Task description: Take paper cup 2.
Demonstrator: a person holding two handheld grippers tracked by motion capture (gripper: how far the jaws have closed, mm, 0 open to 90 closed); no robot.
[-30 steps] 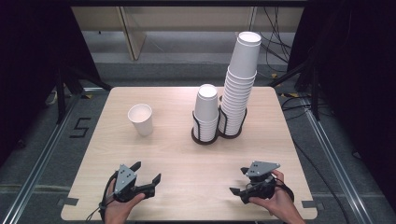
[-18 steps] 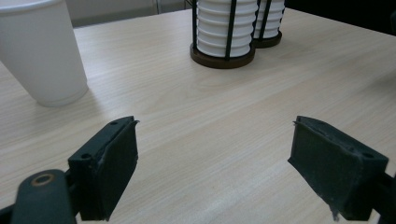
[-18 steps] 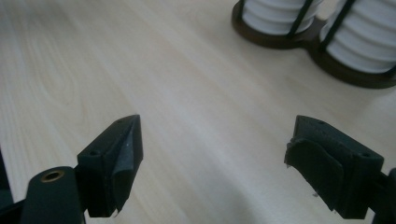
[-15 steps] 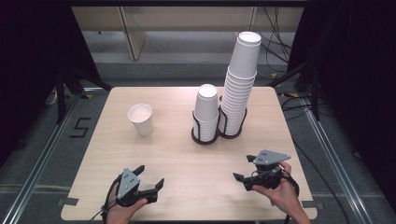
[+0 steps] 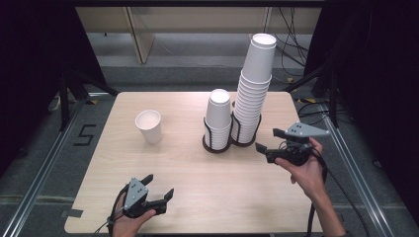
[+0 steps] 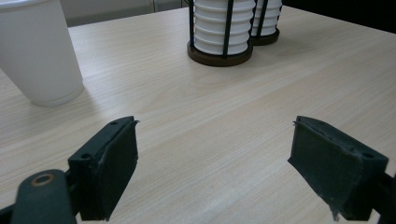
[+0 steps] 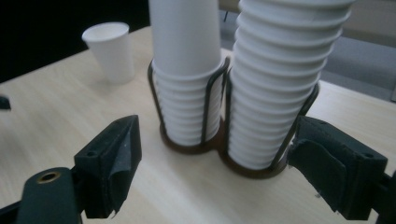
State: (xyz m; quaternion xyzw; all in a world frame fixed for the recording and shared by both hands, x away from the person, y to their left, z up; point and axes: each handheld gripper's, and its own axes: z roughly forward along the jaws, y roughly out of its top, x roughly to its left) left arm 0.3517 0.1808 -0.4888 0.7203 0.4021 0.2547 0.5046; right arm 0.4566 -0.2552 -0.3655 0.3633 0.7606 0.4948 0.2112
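Two stacks of white paper cups stand in a black wire holder [image 5: 217, 144] at the table's middle: a short stack [image 5: 218, 117] and a tall stack [image 5: 253, 89]. A single white cup [image 5: 149, 126] stands upright to their left. My right gripper [image 5: 270, 140] is open, lifted off the table just right of the holder, jaws facing both stacks [image 7: 243, 93]. My left gripper [image 5: 159, 185] is open near the front edge, low over bare wood, with the single cup [image 6: 39, 51] ahead at its left and the holder [image 6: 219, 46] farther off.
The wooden table [image 5: 197, 168] has rounded corners and ends close behind the stacks. A dark floor with rails and cables surrounds it. Cables trail from both grippers toward the front edge.
My right gripper has risen and moved forward and slightly right, from the front edge up beside the cup holder. The left gripper has shifted a little toward the front edge.
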